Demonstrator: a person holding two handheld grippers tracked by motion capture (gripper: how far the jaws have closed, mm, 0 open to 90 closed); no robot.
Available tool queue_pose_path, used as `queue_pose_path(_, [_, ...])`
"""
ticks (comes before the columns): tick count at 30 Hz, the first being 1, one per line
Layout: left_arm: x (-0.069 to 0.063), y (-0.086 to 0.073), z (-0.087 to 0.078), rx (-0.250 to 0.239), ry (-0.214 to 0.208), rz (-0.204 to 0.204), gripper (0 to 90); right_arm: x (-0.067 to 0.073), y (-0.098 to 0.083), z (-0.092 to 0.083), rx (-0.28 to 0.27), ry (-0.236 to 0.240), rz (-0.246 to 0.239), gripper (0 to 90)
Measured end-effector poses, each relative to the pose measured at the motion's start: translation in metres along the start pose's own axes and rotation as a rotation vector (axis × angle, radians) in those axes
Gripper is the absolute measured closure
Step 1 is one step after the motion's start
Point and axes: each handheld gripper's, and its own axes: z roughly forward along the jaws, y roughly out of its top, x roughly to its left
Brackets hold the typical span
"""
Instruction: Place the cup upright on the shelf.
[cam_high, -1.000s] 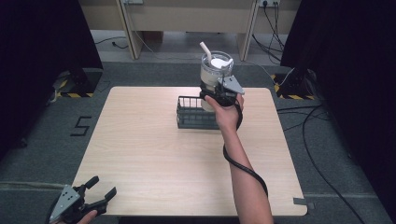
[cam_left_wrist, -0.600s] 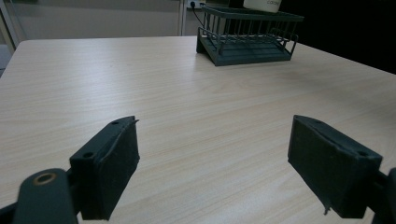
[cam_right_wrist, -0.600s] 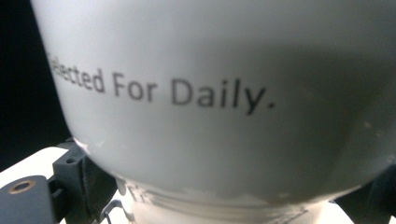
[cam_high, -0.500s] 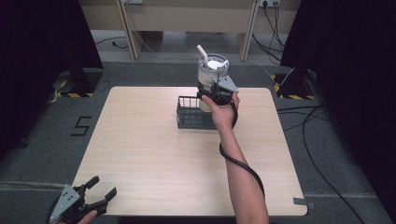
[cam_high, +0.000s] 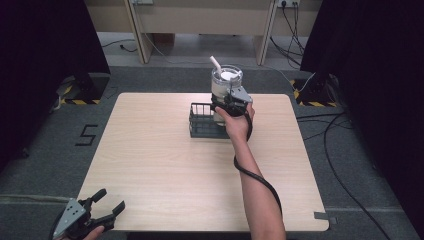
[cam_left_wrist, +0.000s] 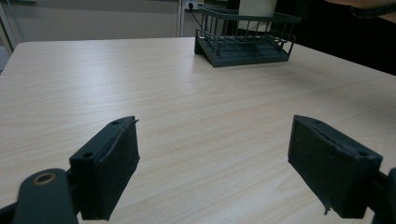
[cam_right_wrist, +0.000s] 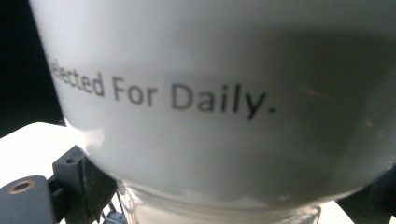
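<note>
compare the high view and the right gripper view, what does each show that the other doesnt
The high view alone shows the whole table, the dark wire basket, the straw, the right claw shut on the cup, and the open left claw at the near edge. The right gripper view alone shows the print "Selected For Daily." Both show the white cup.

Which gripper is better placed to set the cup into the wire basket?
The right gripper: it grips the white cup just above the wire basket. The left gripper hangs open at the table's near edge.
</note>
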Motion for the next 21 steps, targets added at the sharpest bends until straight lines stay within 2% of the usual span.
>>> queue_pose_path(10, [0.0,0.0,0.0,0.001,-0.004,0.004,15.6,0.0,-0.013,0.004,0.03,0.003,-0.003,8.7])
queue_pose_path(16, [-0.001,0.0,0.0,0.001,-0.009,0.008,15.5,0.002,-0.015,0.004,0.018,0.003,-0.018,7.0])
queue_pose_path(21, [-0.002,0.001,-0.001,-0.001,-0.012,0.014,15.5,0.002,-0.016,0.003,0.005,0.02,0.006,4.6])
